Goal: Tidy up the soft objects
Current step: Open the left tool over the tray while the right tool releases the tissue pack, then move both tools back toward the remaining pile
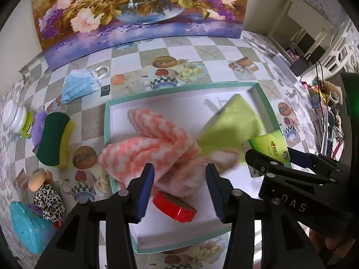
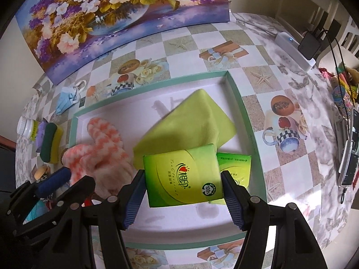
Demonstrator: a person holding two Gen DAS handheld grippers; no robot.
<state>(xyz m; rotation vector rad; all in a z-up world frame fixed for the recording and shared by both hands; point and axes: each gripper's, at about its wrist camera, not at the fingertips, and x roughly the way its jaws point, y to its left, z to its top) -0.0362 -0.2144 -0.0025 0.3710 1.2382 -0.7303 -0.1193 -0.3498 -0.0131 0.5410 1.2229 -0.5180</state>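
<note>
A white tray with a teal rim holds pink-and-white fuzzy gloves, a folded green cloth, a red tape roll and a green tissue pack. My right gripper is shut on another green tissue pack, held just above the tray's right part. My left gripper is open and empty over the gloves and tape roll.
Left of the tray lie a green-yellow sponge, a blue face mask, a white jar, a leopard-print scrunchie and a turquoise case. A flower painting stands behind. Clutter and cables sit at the far right.
</note>
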